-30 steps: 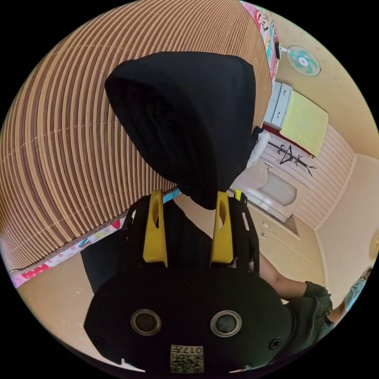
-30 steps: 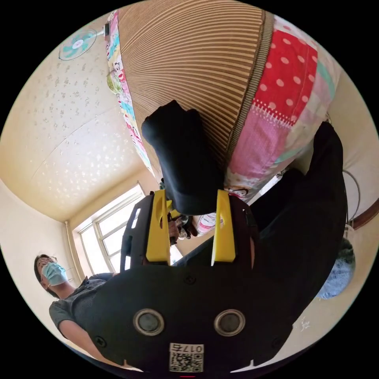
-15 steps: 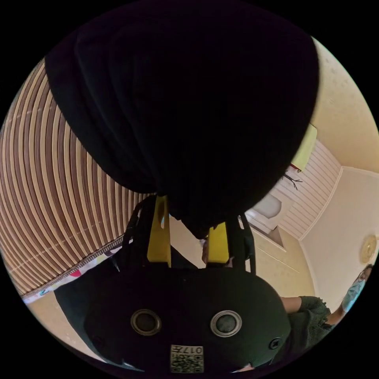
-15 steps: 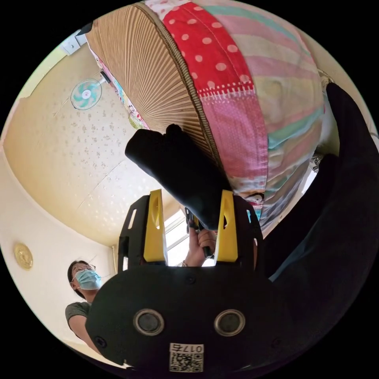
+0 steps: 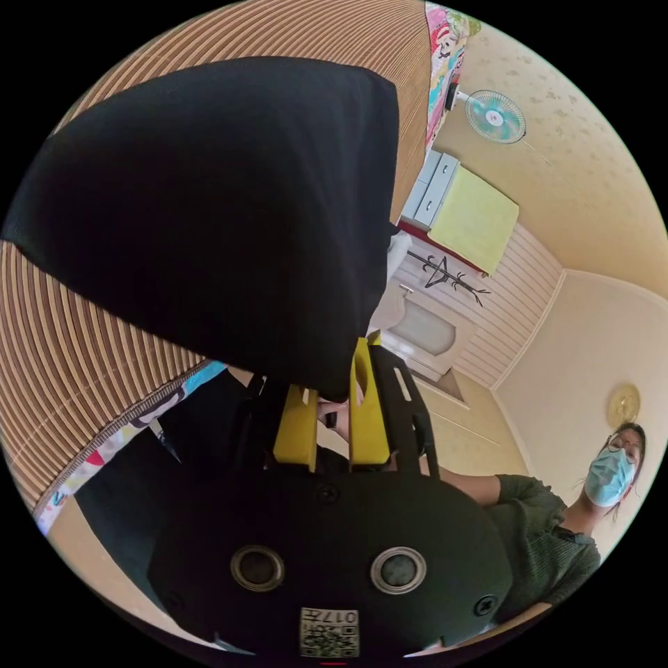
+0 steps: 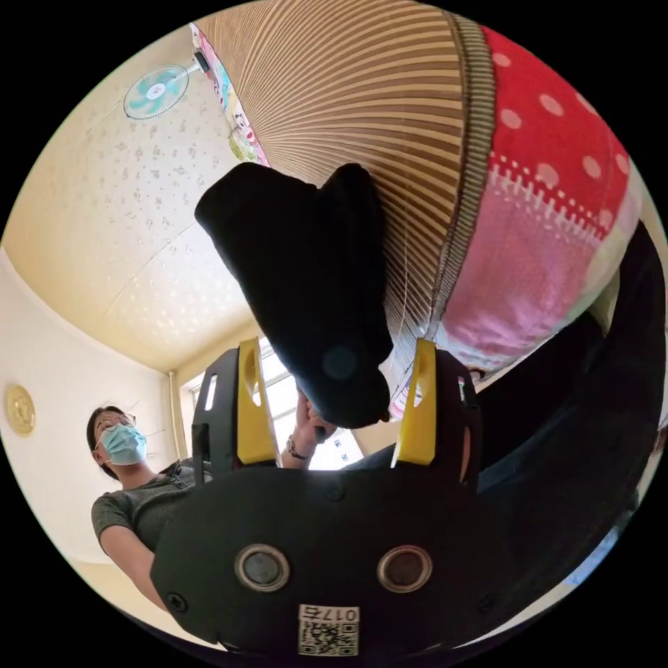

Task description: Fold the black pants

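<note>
**Left jaws closed up on the pants, right jaws spread**

Since a second ago the left gripper (image 5: 332, 400) has gone from wide jaws to a narrow gap, pinching the lower tip of the black pants (image 5: 223, 209). The right gripper (image 6: 337, 400) has opened wider; in the right gripper view the fabric (image 6: 306, 278) hangs between its jaws, and I can't see either one pressing on it.

Pants now: a broad dark mass across the upper left and centre of the left gripper view, over the striped mat (image 5: 83, 348). In the right gripper view it's a thick folded bundle at frame centre, against the same mat (image 6: 390, 104), beside the patchwork quilt (image 6: 543, 209).

Step, my read: carrying the fold over. Keep the left pinch tight, re-grip with the right before pulling, keep the edges level.

Long axis in the right gripper view runs from upper left down to the jaws, with the narrow end pointing at the gripper.
</note>
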A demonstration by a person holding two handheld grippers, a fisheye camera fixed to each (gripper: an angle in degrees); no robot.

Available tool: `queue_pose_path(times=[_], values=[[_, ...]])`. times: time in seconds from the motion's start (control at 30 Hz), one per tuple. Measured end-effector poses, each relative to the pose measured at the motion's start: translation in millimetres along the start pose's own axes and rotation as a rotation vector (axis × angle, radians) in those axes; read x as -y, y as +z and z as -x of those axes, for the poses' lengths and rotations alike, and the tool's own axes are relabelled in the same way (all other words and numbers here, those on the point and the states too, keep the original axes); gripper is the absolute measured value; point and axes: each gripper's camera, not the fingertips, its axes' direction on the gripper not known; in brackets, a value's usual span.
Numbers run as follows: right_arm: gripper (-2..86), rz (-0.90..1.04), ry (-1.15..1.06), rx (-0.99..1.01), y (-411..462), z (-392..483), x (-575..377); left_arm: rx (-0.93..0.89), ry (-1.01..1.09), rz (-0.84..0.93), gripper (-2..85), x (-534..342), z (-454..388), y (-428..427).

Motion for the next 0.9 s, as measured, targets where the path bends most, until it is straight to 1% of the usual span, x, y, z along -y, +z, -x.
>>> queue_pose_path(times=[0.07,0.1,0.17,0.2,0.23,0.3,0.37,0.5,0.6,0.77,0.83,0.87,0.9], values=[[31.6,0.021,-0.024,0.045,17.3,5.6,18.6,0.008,0.003,0.015,6.4,-3.3,-3.7,1.5],[32.3,0.050,0.000,0.012,30.5,8.6,30.5,0.011,0.013,0.017,6.4,-5.4,-6.4,1.9],[30.5,0.137,0.018,-0.096,49.3,13.4,43.7,0.007,0.014,-0.010,6.3,-8.9,-9.3,-1.0],[26.9,0.169,0.020,-0.134,55.0,16.8,47.9,0.014,0.011,-0.037,6.3,-10.9,-10.9,-5.7],[21.9,0.162,-0.009,-0.118,54.6,24.1,48.6,0.023,0.009,-0.049,6.3,-11.8,-11.7,-8.3],[17.5,0.140,-0.079,-0.080,52.1,40.3,44.9,0.041,0.008,-0.079,6.4,-15.5,-16.4,-17.2],[16.1,0.136,-0.131,-0.067,53.3,57.7,37.5,0.011,0.033,-0.060,6.6,-18.9,-24.7,-16.0],[14.9,0.099,-0.209,0.033,39.2,95.8,17.4,-0.018,0.137,-0.015,9.3,-32.5,-66.5,4.2],[14.5,0.065,-0.269,0.054,10.1,127.2,11.0,-0.011,0.234,0.027,13.0,-39.9,-111.0,34.8],[14.3,-0.070,-0.388,0.093,-76.2,186.4,16.6,0.093,0.347,0.135,13.5,-44.0,-179.9,102.0],[14.3,-0.171,-0.455,0.122,-136.8,223.8,25.8,0.123,0.336,0.135,13.4,-42.7,-193.8,126.4],[14.3,-0.198,-0.473,0.138,-153.2,233.1,28.7,0.129,0.309,0.130,13.3,-39.9,-198.6,143.0],[14.2,-0.249,-0.512,0.171,-187.3,252.1,34.9,0.125,0.280,0.134,13.0,-35.5,-201.5,161.3]])
